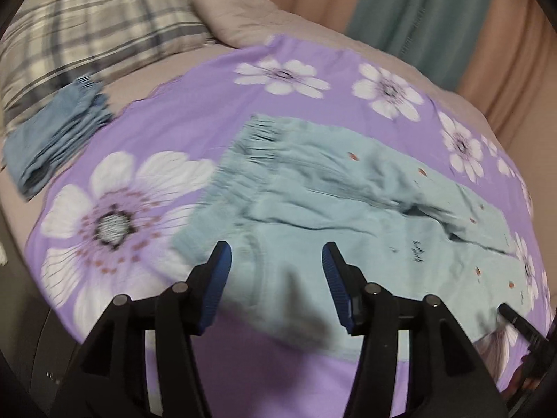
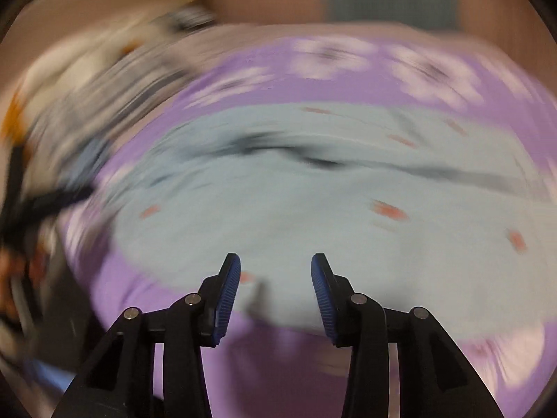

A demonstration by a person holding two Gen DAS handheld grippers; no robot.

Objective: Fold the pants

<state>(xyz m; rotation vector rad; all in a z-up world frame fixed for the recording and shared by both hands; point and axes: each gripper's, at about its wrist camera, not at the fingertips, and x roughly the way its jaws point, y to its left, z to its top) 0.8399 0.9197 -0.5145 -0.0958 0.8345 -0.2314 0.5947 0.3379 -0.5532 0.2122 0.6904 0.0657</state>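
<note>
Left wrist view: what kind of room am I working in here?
Most likely a bedroom. The light blue pants lie on a purple floral sheet spread over a bed, a plaid pillow sits at its head, and curtains hang behind.

- Right gripper: jaws held apart, nothing between the blue pads.
- Pale blue pants spread on purple flowered sheet, just beyond the fingertips.
- Frame heavily motion-blurred.

beige bed, plaid pillow, teal and peach curtains
</note>
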